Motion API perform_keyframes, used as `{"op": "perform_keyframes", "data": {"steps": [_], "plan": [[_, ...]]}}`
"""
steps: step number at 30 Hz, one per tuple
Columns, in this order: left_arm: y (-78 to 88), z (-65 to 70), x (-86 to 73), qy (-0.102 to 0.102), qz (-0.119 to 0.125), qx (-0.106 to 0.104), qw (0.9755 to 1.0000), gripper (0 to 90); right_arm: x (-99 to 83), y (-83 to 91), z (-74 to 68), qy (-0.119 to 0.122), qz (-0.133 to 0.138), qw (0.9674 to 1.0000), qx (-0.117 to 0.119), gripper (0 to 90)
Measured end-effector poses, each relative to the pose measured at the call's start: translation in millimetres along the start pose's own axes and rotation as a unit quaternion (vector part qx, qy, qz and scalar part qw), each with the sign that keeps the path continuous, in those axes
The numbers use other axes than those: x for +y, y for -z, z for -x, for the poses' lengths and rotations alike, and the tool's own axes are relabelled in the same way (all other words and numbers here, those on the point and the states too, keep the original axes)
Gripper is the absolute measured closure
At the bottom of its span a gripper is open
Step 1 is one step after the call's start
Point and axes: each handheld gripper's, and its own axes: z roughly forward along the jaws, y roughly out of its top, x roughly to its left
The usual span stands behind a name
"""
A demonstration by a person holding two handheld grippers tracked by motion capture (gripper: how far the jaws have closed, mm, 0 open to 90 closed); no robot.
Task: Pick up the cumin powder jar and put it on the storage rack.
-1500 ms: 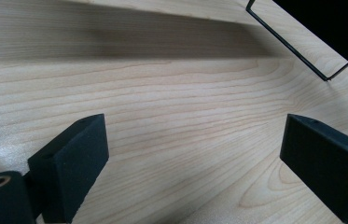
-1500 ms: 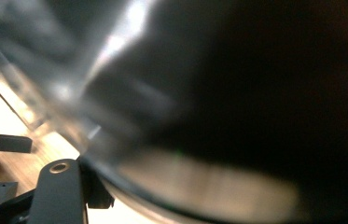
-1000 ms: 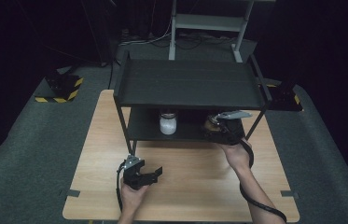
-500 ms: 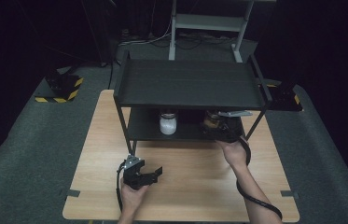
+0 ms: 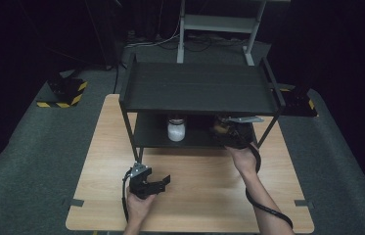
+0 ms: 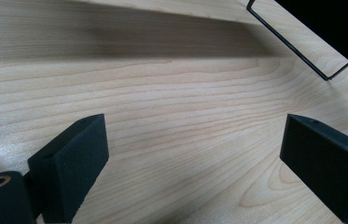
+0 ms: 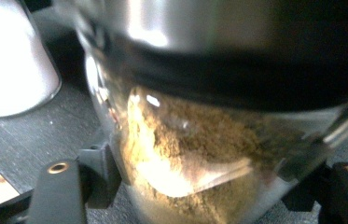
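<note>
The right gripper [image 5: 229,131], its jaws just now opening around the brown spice jar [image 7: 218,154] set at the right end of the rack's lower shelf [image 5: 150,139], should release fully, then retreat straight toward the table's near edge, while the left gripper [image 5: 158,182] rests open and empty.

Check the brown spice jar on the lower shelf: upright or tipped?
Upright: the spice jar has its steel cap on top and stands on the lower shelf, between the right gripper jaws, which have just been opening.
</note>
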Motion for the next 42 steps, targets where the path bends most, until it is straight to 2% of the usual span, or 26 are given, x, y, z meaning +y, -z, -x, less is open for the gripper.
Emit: {"op": "perform_keyframes", "data": {"steps": [3, 6, 12, 31, 34, 39, 42], "plan": [[0.0, -0.1, 0.1, 0.0, 0.0, -0.001, 1.0, 8.1, -3.3, -0.1, 0.6, 0.0, 0.004, 1.0, 0.003, 16.4], [0.0, -0.1, 0.3, -0.001, -0.001, -0.001, 1.0, 8.1, -5.0, 2.8, -1.9, -0.001, 0.008, 1.0, -0.004, 10.2], [-0.2, 0.1, 0.4, -0.001, -0.001, -0.001, 1.0, 8.1, -8.5, 7.6, -2.9, 0.011, 0.01, 0.9999, -0.002, 3.9], [-0.6, 1.1, 1.3, -0.002, -0.004, 0.001, 1.0, 8.1, -36.1, 36.0, -6.5, 0.034, 0.025, 0.9991, -0.007, 4.3], [-0.8, 1.2, 1.4, -0.002, -0.005, 0.001, 1.0, 8.1, -39.4, 39.9, -5.8, 0.034, 0.028, 0.999, -0.006, 5.1], [-0.9, 1.5, 1.8, -0.002, -0.006, 0.002, 1.0, 8.1, -43.1, 44.5, -8.5, 0.048, 0.029, 0.9984, -0.001, 5.2], [-1.0, 1.6, 2.0, -0.003, -0.007, 0.002, 1.0, 8.1, -47.8, 49.0, -8.1, 0.05, 0.034, 0.9981, 0.008, 5.3]]}}
